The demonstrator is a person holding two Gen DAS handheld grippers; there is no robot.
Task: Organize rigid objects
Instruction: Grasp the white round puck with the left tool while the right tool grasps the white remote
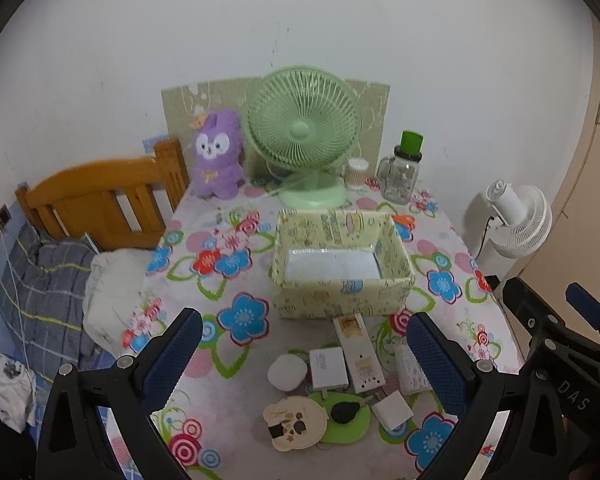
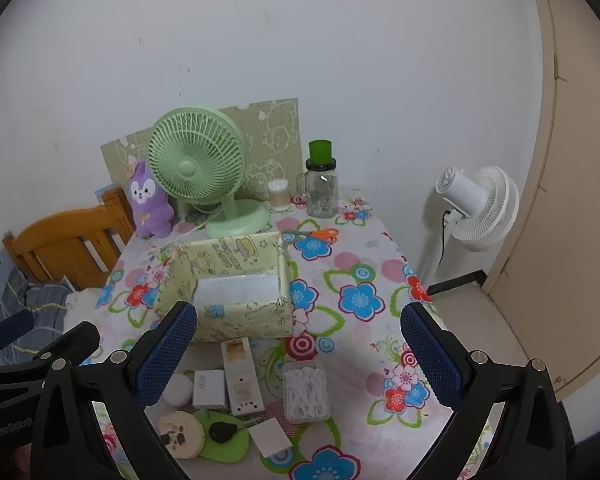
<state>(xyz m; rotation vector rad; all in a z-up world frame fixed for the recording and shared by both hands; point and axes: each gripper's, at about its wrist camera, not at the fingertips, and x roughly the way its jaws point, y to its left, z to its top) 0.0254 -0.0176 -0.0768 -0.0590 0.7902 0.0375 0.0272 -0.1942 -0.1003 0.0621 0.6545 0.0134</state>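
An open yellow patterned box (image 1: 342, 264) (image 2: 228, 300) stands mid-table on the floral cloth. In front of it lie small items: a long white box (image 1: 358, 354) (image 2: 242, 376), a white rectangular pack (image 1: 328, 368) (image 2: 209, 389), a white round puck (image 1: 287, 371) (image 2: 178, 389), a clear case of white picks (image 2: 305, 391), a small white square (image 1: 392, 410) (image 2: 270, 436), a cream round compact (image 1: 294, 422) (image 2: 181, 433) and a green pad with a black piece (image 1: 346, 416) (image 2: 222, 438). My left gripper (image 1: 304, 360) and right gripper (image 2: 300, 356) hover open and empty above them.
A green desk fan (image 1: 304, 136), a purple plush (image 1: 216, 154), a cotton-swab jar (image 1: 357, 173) and a glass jar with green lid (image 1: 402, 172) stand at the back. Orange scissors (image 2: 320, 234) lie right of the box. A wooden bed (image 1: 100, 200) is left, a white floor fan (image 2: 476, 208) right.
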